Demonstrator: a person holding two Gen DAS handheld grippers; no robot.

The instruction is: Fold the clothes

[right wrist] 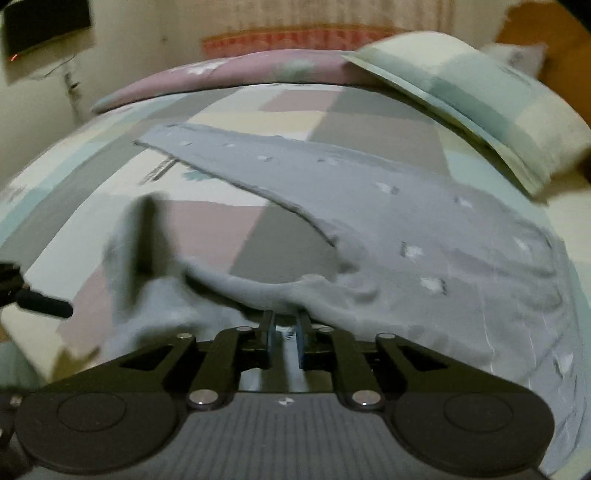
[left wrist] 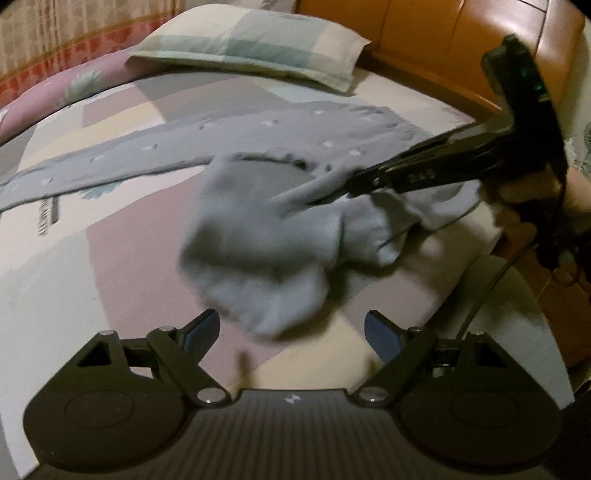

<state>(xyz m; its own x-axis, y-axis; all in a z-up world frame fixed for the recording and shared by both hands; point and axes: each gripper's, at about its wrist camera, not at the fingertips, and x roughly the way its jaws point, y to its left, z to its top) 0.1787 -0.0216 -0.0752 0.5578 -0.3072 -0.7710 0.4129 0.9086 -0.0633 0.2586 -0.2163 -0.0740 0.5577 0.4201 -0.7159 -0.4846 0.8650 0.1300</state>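
Note:
A grey garment (left wrist: 258, 125) with small white marks lies on the patchwork bedsheet (left wrist: 110, 258), one long part stretched out to the left. Its near part (left wrist: 266, 251) is bunched and lifted off the sheet. My right gripper (left wrist: 332, 194) comes in from the right and is shut on this lifted fabric. In the right wrist view the right gripper (right wrist: 285, 325) has its fingers close together, with a fold of the garment (right wrist: 406, 258) pinched at their tips. My left gripper (left wrist: 291, 328) stands open just below the hanging bunch, nothing between its fingers.
A checked pillow (left wrist: 251, 48) lies at the head of the bed against a wooden headboard (left wrist: 424, 29). A pink quilt (left wrist: 55, 88) runs along the far side by the wall. A hand (left wrist: 524, 192) holds the right gripper past the bed's right edge.

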